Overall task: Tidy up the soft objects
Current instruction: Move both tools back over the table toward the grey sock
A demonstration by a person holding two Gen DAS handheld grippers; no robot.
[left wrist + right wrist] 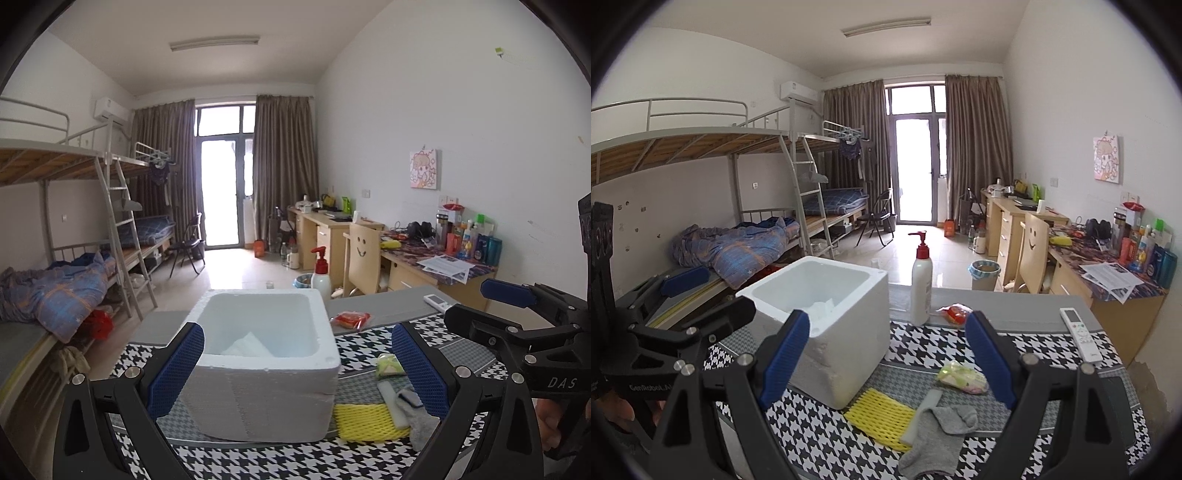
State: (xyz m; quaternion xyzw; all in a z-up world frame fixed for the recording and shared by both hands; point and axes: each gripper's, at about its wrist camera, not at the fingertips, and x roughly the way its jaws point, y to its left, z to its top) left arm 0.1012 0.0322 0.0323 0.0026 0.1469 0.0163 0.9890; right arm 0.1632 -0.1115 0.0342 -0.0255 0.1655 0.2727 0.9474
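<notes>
Your left hand-held gripper (295, 365) stands wide open with nothing between its blue pads — the white foam box (266, 369) sits on the table (258, 461) just beyond them. Your right hand-held gripper (886, 362) is also spread wide and empty, hovering over the soft things. Taking the foam box as the landmark: the yellow foam net (882, 417) lies right against its front right corner, a white foam strip (921, 415) and a grey sock (938, 439) lie just beyond the net, and a small clear bag (960, 376) rests further to the right. Something white and crumpled (247, 345) lies inside the box. A pump bottle (921, 284) stands behind it — a red packet (956, 314) beside that.
</notes>
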